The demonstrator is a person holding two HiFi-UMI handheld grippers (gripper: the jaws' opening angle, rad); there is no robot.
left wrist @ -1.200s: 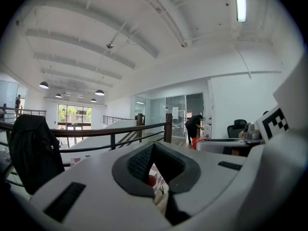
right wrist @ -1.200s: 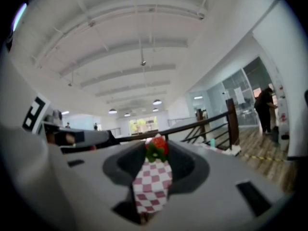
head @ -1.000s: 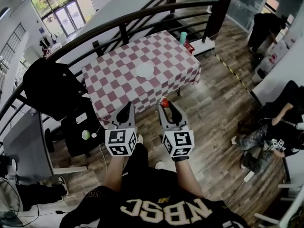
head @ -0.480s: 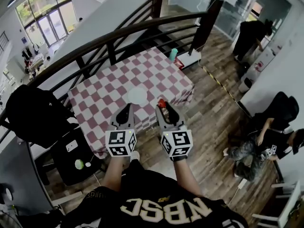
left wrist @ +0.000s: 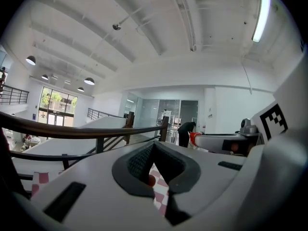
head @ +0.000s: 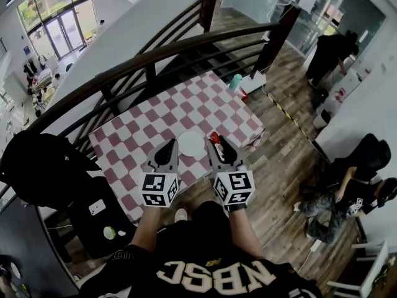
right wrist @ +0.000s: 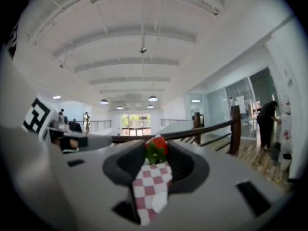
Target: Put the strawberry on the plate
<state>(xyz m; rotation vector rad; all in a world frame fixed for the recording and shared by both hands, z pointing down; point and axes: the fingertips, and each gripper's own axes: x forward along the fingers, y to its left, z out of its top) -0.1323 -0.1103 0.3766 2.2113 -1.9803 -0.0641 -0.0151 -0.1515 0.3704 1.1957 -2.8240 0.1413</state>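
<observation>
Over the near edge of the table [head: 139,129], in the head view, two grippers are held out side by side. A red and white checked cloth covers the table. The white plate [head: 190,144] sits close to that near edge, between the two grippers. The left gripper [head: 166,154] is just beside the plate's left side. The right gripper [head: 218,142] is just beside the plate's right side, with the red strawberry [head: 214,137] at its tip. A green cup [head: 234,82] stands near the far right corner of the table. A dark railing [head: 155,51] curves behind the table.

Looking along the left gripper [left wrist: 153,146] in the left gripper view, its jaws are pressed together at the tips with nothing between them. Some checked cloth shows through the gap lower down.

Looking along the right gripper [right wrist: 157,150] in the right gripper view, its jaws are squeezing the strawberry [right wrist: 157,147]. The berry's green leaves point down. Below it, through the gap, some checked cloth and a bit of the white plate [right wrist: 159,201] show.
</observation>
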